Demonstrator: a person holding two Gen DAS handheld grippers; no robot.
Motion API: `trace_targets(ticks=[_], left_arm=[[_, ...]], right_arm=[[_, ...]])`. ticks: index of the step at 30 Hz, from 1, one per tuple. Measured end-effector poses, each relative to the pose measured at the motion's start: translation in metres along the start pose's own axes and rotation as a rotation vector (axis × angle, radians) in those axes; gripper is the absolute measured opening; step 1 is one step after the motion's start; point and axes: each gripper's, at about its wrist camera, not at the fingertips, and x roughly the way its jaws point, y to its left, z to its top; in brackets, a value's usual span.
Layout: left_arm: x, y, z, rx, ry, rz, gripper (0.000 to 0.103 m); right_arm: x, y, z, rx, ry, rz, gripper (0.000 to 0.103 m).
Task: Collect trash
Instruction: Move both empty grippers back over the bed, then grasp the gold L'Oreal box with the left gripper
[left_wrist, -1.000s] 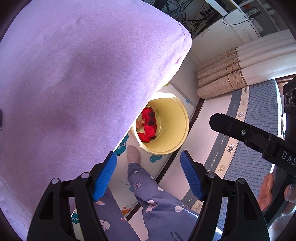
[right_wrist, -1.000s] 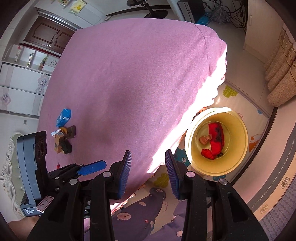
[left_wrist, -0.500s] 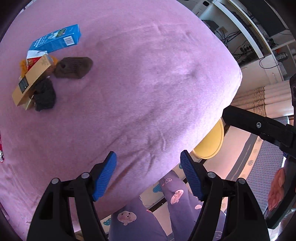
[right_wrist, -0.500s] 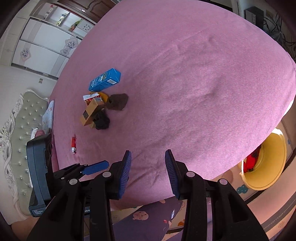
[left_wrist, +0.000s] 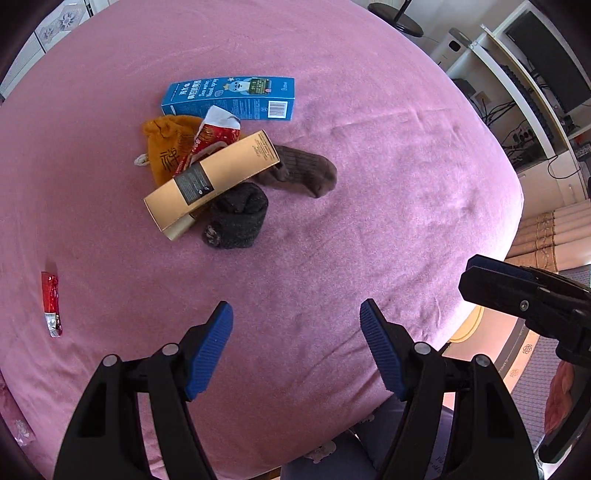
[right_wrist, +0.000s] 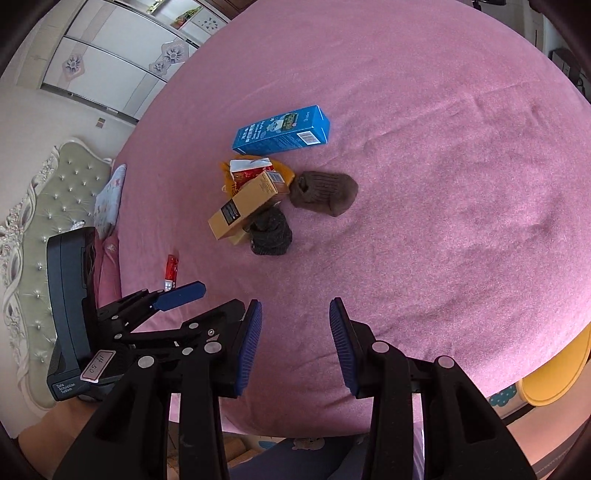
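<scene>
A pile of litter lies on the pink bed (left_wrist: 369, 184): a blue box (left_wrist: 229, 98), an orange pouch (left_wrist: 166, 147), a red-and-white wrapper (left_wrist: 216, 136), a tan box (left_wrist: 210, 177), a brown sock (left_wrist: 303, 170) and a dark grey sock (left_wrist: 236, 218). A small red wrapper (left_wrist: 51, 302) lies apart to the left. My left gripper (left_wrist: 295, 306) hovers open and empty short of the pile. My right gripper (right_wrist: 294, 304) is also open and empty, with the tan box (right_wrist: 243, 206), the blue box (right_wrist: 282, 131) and the red wrapper (right_wrist: 171, 269) ahead of it.
A yellow bin's rim (right_wrist: 561, 376) peeks out below the bed's right edge. A tufted headboard (right_wrist: 37, 221) and a pillow (right_wrist: 110, 195) stand at the left, white wardrobes (right_wrist: 122, 55) behind. Shelves with cables (left_wrist: 535, 92) are at the right. The person's patterned trousers (left_wrist: 332, 454) are below.
Both views have swung from the yellow bin on the floor up over the bed, bringing the pile of litter into view. Both grippers' jaws have kept the same gap.
</scene>
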Motion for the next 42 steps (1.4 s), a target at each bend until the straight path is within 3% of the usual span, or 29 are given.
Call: trace_targets(ticks=[13, 22, 28, 34, 37, 39, 42], left_arm=[[0.013, 0.029, 0.051, 0.043, 0.010, 0.102, 0.072], [0.042, 0.049, 0.079, 0.167, 0.078, 0.153, 0.074], [0.064, 0.053, 0.087, 0.285, 0.119, 0.173, 0.076], [0.092, 0.062, 0.091, 0.342, 0.159, 0.197, 0.076], [0.101, 0.067, 0.096, 0.330, 0.173, 0.172, 0.065], [0.105, 0.072, 0.103, 0.309, 0.188, 0.136, 0.052], [0.108, 0.075, 0.109, 0.293, 0.197, 0.085, 0.047]], right_arm=[[0.036, 0.003, 0.046, -0.015, 0.051, 0.014, 0.040], [0.071, -0.003, 0.056, 0.065, 0.084, 0.021, 0.041], [0.093, -0.008, 0.053, 0.131, 0.096, 0.030, 0.041], [0.111, -0.010, 0.054, 0.178, 0.095, 0.051, 0.041], [0.118, -0.011, 0.053, 0.195, 0.101, 0.059, 0.042], [0.124, -0.012, 0.052, 0.203, 0.107, 0.069, 0.042], [0.133, -0.012, 0.053, 0.205, 0.114, 0.065, 0.042]])
